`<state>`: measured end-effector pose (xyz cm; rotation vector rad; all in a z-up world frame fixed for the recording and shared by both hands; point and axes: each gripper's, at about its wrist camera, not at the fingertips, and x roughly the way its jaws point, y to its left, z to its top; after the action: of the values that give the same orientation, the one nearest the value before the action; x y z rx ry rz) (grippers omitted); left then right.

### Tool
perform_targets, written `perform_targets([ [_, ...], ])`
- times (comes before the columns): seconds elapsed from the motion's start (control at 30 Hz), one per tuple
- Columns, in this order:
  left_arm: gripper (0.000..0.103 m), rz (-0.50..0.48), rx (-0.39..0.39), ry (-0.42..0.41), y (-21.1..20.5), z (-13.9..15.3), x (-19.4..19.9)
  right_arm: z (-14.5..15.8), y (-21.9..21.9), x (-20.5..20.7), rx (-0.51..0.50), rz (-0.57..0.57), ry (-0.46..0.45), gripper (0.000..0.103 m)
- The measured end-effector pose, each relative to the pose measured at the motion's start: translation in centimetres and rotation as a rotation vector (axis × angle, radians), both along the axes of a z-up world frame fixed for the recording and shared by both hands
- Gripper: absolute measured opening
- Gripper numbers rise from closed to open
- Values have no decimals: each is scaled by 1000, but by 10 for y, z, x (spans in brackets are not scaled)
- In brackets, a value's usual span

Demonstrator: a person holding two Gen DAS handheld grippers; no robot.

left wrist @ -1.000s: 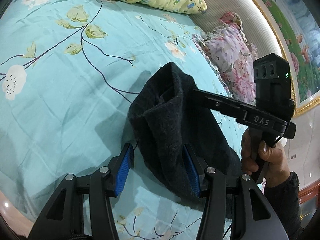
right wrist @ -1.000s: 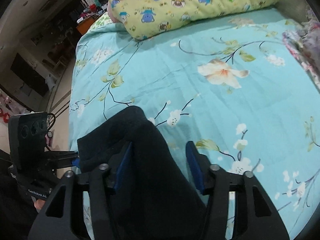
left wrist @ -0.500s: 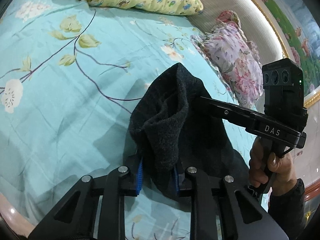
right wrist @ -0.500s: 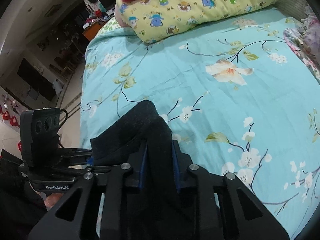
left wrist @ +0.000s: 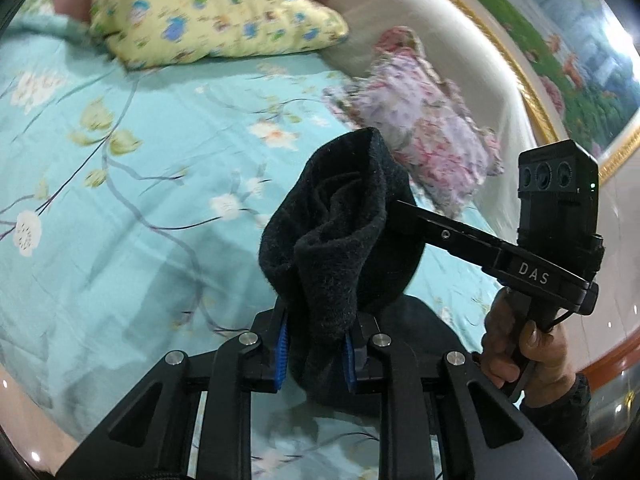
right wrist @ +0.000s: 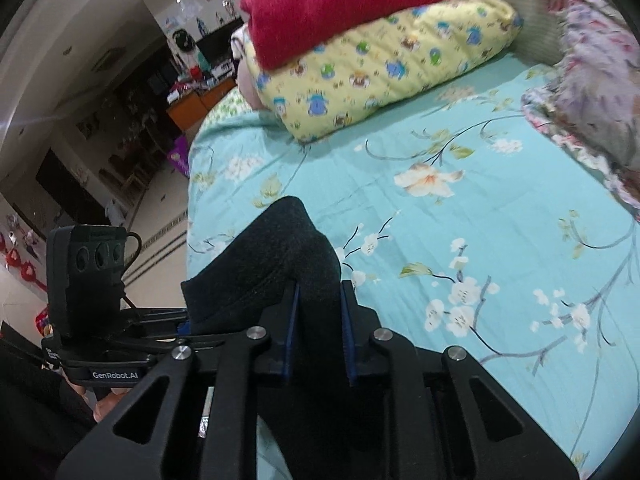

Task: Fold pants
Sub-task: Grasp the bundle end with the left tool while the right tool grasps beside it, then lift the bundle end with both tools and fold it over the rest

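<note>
**Both grippers pinching the pants above the bed**

Largest first: my teal floral bedsheet (left wrist: 120, 208) fills both views. Yellow cartoon pillow (right wrist: 384, 64) at 12 o'clock, red blanket (right wrist: 344, 0) on top of it. Pink floral cushion (left wrist: 424, 136) at 1 o'clock in the left view. Black pants (left wrist: 344, 240) bunched up, lifted off the sheet. My left gripper (left wrist: 314, 344) is clamped on one fold, my right gripper (right wrist: 318, 328) on another. No containers seen.

The left gripper (left wrist: 314, 350) has its jaws clamped on dark cloth. The right gripper (right wrist: 318, 334) is clamped likewise, a bare hand (left wrist: 520, 348) gripping its handle.
</note>
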<state>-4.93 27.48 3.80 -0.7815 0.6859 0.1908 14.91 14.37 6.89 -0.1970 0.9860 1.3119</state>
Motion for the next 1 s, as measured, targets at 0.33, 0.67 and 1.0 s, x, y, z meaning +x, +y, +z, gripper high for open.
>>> perform_targets([
  [0.33, 21, -122, 71, -65, -61, 48, 12, 28, -74, -4, 142, -125, 9, 19],
  [0.67, 21, -269, 121, -93, -130, 77, 32, 36, -151, -7, 252, -246, 28, 19],
  [1.0, 21, -409, 143, -99, -189, 86, 52, 30, -231, -15, 332, -378, 43, 19],
])
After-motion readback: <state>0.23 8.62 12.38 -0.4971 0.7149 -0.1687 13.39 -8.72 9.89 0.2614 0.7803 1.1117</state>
